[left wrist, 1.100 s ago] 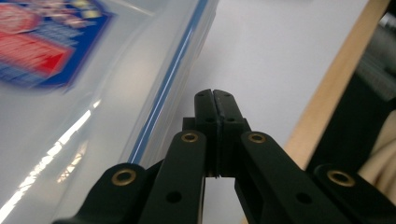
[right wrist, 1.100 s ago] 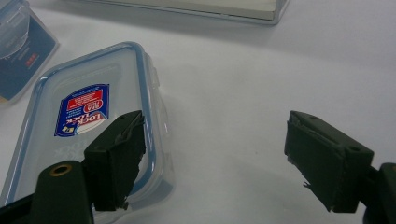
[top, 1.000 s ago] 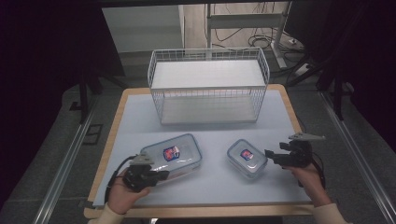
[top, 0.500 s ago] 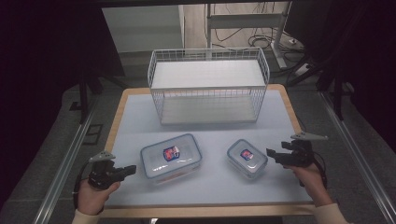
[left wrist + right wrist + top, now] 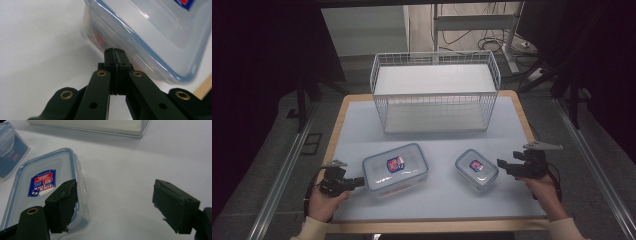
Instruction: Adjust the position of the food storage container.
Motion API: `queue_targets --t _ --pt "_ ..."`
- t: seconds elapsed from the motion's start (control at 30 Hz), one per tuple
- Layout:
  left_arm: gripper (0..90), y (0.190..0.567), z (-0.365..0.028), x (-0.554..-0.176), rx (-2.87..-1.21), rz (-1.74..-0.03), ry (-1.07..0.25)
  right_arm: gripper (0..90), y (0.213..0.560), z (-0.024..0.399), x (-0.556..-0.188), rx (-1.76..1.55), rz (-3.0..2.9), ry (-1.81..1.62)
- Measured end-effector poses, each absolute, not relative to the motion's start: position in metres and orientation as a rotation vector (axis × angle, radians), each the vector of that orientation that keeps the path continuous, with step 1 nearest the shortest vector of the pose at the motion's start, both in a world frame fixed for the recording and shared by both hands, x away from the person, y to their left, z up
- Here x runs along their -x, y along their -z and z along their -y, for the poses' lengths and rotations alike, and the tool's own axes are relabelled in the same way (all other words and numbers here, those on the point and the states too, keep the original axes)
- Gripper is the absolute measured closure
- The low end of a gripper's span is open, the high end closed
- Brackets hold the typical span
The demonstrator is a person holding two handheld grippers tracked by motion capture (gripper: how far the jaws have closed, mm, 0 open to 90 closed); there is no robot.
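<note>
1. Your left gripper (image 5: 360, 181) has its jaws pressed fully together with nothing between them; in the left gripper view its tip (image 5: 115, 51) sits right at the side wall of the large container (image 5: 150, 40), touching it or a hair off, I cannot tell which.
2. The large container (image 5: 395, 168) lies flat on the table (image 5: 362, 130), lid on, near the front edge and left of centre.
3. Your right gripper (image 5: 502, 164) has its jaws spread wide and grips nothing; it rests just right of the small container (image 5: 476, 169).
4. In the right gripper view the small container (image 5: 42, 192) lies beside and partly behind one jaw, outside the gap.
5. The wire basket (image 5: 435, 92) stands at the back of the table, well apart from both containers.
</note>
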State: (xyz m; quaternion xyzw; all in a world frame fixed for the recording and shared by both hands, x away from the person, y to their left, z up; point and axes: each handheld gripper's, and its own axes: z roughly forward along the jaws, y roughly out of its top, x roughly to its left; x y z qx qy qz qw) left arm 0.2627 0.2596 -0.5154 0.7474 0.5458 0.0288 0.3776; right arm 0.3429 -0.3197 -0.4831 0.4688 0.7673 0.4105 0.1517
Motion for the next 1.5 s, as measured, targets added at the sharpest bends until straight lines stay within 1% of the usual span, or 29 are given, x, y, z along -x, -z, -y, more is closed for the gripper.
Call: queue_targets --t 0.27,0.47,0.7,0.93,1.2,1.33,1.37,1.4,1.43,1.47,1.5 --pt "90.0 0.517 -0.256 -0.277 -1.878 -1.412 -0.072 19.9 0.481 0.315 -0.343 -1.333 -2.212 -1.181" --pt "90.0 0.515 -0.235 -0.303 -1.907 -1.396 -0.082 19.8 0.481 0.314 -0.343 -1.327 -2.215 -1.183" --pt "90.0 0.515 -0.220 -0.322 -1.909 -1.391 -0.079 19.8 0.481 0.315 -0.342 -1.330 -2.214 -1.187" --pt "90.0 0.515 -0.223 -0.321 -1.893 -1.387 -0.082 18.9 0.478 0.313 -0.341 -1.321 -2.217 -1.204" --pt "89.6 0.505 -0.239 -0.303 -1.833 -1.370 -0.092 16.3 0.465 0.294 -0.336 -1.263 -2.266 -1.272" --pt "83.0 0.501 -0.244 -0.296 -1.809 -1.360 -0.088 15.8 0.460 0.280 -0.335 -1.233 -2.310 -1.307" --pt "70.6 0.498 -0.245 -0.294 -1.791 -1.371 -0.088 15.3 0.459 0.272 -0.334 -1.213 -2.327 -1.306" --pt "65.8 0.498 -0.245 -0.294 -1.791 -1.371 -0.088 15.3 0.459 0.272 -0.334 -1.213 -2.327 -1.306" --pt "65.8 0.497 -0.245 -0.293 -1.782 -1.373 -0.094 15.2 0.458 0.270 -0.334 -1.201 -2.335 -1.309" --pt "62.5 0.496 -0.246 -0.292 -1.778 -1.373 -0.102 15.1 0.458 0.267 -0.333 -1.200 -2.341 -1.311" --pt "51.7 0.494 -0.245 -0.292 -1.769 -1.376 -0.104 15.0 0.457 0.264 -0.333 -1.193 -2.350 -1.320"
